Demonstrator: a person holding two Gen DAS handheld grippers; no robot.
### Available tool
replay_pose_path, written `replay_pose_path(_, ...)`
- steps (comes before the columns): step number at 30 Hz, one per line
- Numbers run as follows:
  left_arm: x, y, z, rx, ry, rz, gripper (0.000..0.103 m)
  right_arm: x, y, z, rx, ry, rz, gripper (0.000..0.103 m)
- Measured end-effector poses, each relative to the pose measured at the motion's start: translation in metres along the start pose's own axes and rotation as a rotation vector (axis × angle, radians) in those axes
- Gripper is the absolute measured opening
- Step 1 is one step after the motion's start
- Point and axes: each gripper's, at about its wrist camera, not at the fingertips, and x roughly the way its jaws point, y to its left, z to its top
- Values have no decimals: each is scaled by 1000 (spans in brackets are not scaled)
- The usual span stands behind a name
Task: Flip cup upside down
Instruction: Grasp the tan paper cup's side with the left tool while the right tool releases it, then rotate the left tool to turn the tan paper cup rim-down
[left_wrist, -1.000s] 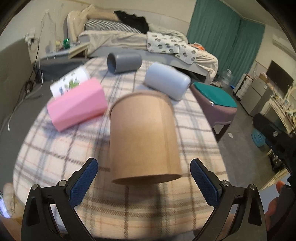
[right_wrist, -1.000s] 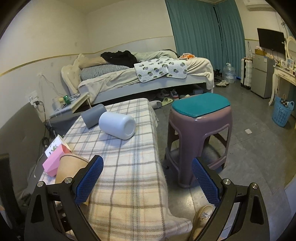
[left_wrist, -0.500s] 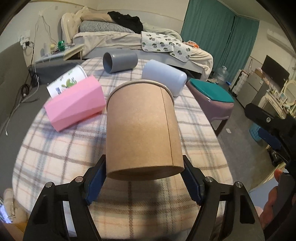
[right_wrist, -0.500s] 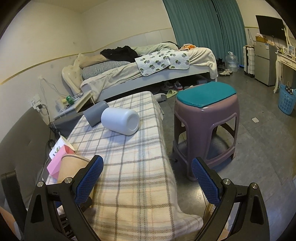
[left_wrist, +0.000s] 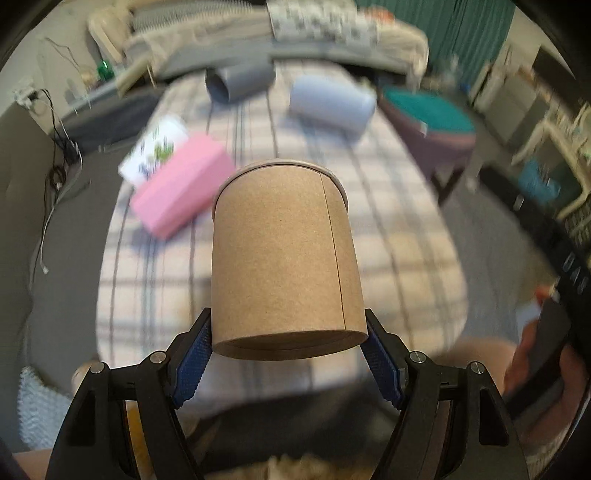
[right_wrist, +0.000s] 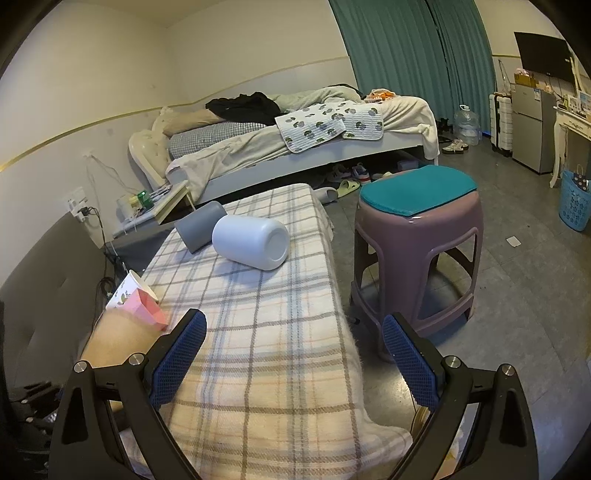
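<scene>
The left gripper (left_wrist: 288, 354) clamps its blue pads on the base of the brown cardboard cup (left_wrist: 282, 254), apparently lifted above the plaid-covered table (left_wrist: 399, 236), while the right gripper (right_wrist: 293, 363) hangs open, holding nothing.

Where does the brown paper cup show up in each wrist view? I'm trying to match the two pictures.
Left wrist: brown paper cup fills the centre, clamped near its base by the left gripper.
Right wrist: only its side shows at lower left, behind the right gripper's left finger.
Shared landmark: the white cup lying on the plaid cloth.
</scene>
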Motion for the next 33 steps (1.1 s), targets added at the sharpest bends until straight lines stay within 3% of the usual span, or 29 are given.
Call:
replay_pose_path(3, -4, 3, 4, 30, 75, 24, 78, 0, -4, 1, 26, 4, 11, 97)
replay_pose_path(8, 13, 6, 22, 37, 270, -38, 78, 2, -6, 2, 42, 10, 20, 97)
replay_pose_path(11, 18, 1, 42, 93, 281, -14, 78, 2, -7, 2, 43, 11, 21, 97)
replay_pose_path(15, 26, -2, 61, 132, 233, 34, 78, 6, -9, 2, 51, 20, 22, 97)
replay_pose_path(20, 31, -8, 77, 149, 210, 32, 78, 11, -12, 2, 66, 29, 23, 97)
replay_pose_path(28, 18, -6, 70, 261, 359, 52, 78, 17, -12, 2, 72, 47, 33, 97)
replay_pose_path(33, 19, -10, 54, 341, 527, 64, 78, 19, -12, 2, 78, 53, 50, 97)
